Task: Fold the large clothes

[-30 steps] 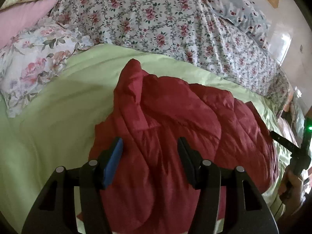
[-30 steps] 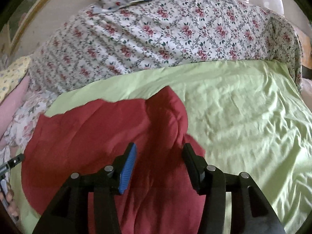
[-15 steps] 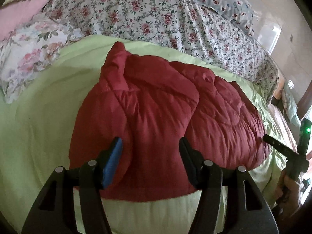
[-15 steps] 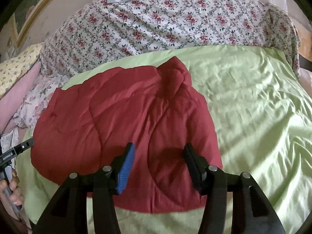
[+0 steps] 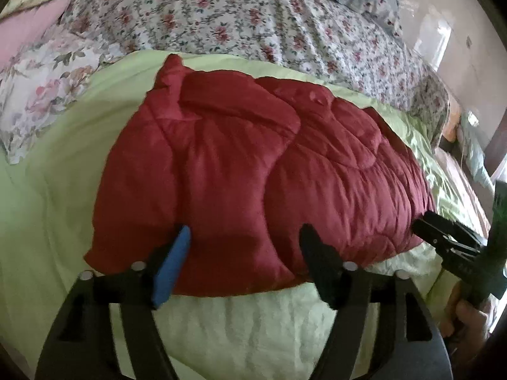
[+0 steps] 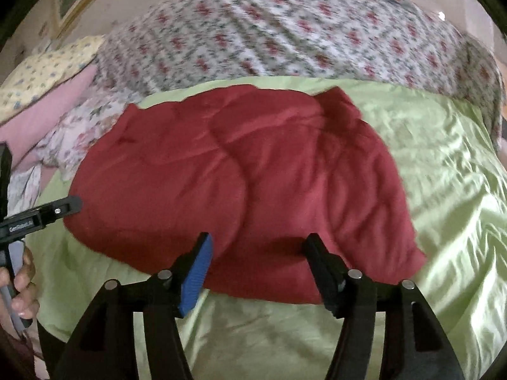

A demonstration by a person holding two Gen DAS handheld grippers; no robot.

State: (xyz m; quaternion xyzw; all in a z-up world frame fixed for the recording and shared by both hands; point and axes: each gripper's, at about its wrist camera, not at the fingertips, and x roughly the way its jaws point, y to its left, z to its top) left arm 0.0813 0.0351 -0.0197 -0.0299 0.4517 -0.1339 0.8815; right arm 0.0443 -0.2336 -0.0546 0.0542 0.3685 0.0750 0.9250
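A dark red quilted jacket (image 5: 253, 174) lies folded into a compact bundle on the light green bed sheet (image 5: 57, 190); it also shows in the right wrist view (image 6: 253, 183). My left gripper (image 5: 245, 234) is open and empty, held just in front of the bundle's near edge. My right gripper (image 6: 258, 243) is open and empty, also at the near edge. The right gripper shows in the left wrist view (image 5: 443, 237) beside the bundle's right end. The left gripper shows in the right wrist view (image 6: 47, 213) by its left end.
A floral quilt (image 5: 253, 22) is piled along the back of the bed. Floral and pink pillows (image 5: 38, 88) lie at the left. The green sheet (image 6: 443, 190) stretches to the right of the jacket. A framed picture (image 6: 82, 3) hangs on the wall.
Both grippers have pulled back from over the jacket toward the near edge of the bed. The jacket now lies flatter as a folded bundle, with bare sheet showing in front of it.
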